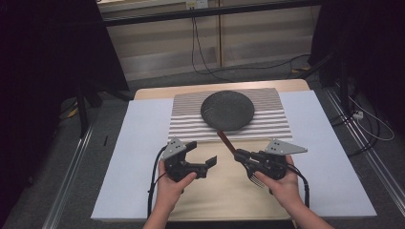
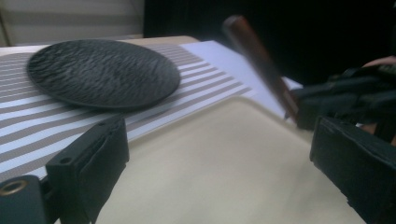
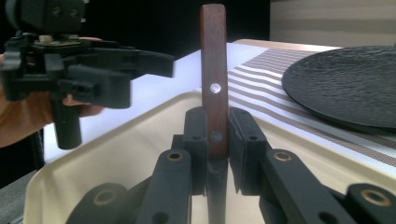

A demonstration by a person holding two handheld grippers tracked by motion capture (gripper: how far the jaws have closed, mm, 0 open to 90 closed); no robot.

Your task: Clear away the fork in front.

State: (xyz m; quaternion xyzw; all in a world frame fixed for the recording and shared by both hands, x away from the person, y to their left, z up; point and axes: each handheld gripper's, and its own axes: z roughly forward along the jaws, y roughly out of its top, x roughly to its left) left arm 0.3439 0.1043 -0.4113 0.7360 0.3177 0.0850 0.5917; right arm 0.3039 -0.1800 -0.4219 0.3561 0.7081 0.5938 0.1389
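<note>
Broadly, the tabletop (image 1: 329,157) is covered by a white sheet, with a beige mat (image 1: 224,191) at its near middle and a striped placemat (image 1: 277,119) beyond that. On the striped placemat rests a dark round plate (image 1: 227,110), textured and flat. The left claw (image 1: 203,152) hovers over the beige mat with its jaws spread wide apart and nothing between them. The right claw (image 1: 239,155) is clenched on a fork (image 1: 228,142) at its wooden handle; the handle points toward the plate, its end near the rim, while the metal tines stick out under the right hand (image 1: 282,183).
</note>
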